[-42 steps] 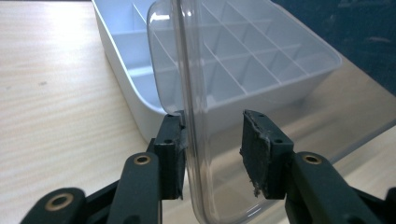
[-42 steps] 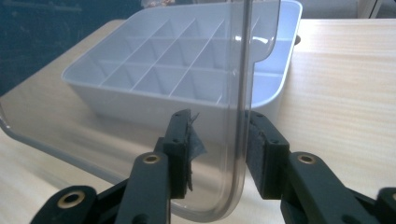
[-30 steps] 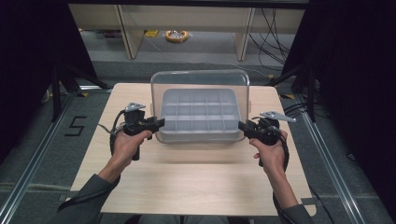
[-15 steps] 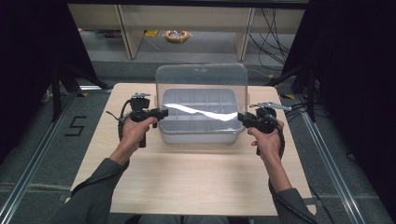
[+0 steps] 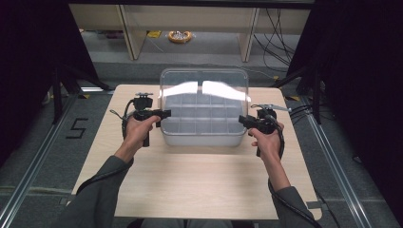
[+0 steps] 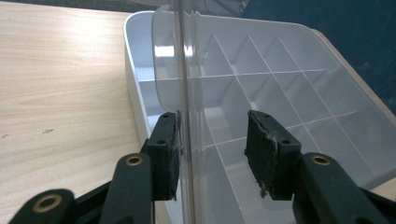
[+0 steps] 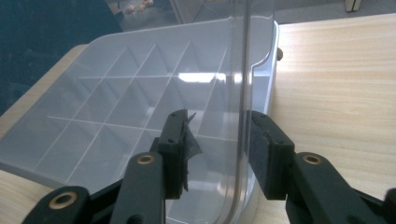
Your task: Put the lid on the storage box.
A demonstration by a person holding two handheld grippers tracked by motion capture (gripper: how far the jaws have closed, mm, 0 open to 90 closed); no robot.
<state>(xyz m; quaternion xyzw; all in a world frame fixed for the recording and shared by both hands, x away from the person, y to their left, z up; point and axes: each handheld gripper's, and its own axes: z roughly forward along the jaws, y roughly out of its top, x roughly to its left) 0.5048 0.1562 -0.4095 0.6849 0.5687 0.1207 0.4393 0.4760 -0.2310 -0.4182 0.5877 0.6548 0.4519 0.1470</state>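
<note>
The clear lid [image 5: 204, 92], thin, light, slick and probably flexible, stands upright between the slack, just-widened jaws of the left gripper [image 6: 212, 149] and right gripper [image 7: 217, 149], best retaken at its 2 side edges.

One box, one lid, two grippers, one table

A single box [image 5: 199, 137] stands on one table [image 5: 190, 185], with one clear lid [image 5: 204, 90] raised over it. Its grid shows three rows of compartments; the full count is unclear through the glare. Two grippers, left [image 5: 164, 114] and right [image 5: 242, 119], in two hands.
</note>
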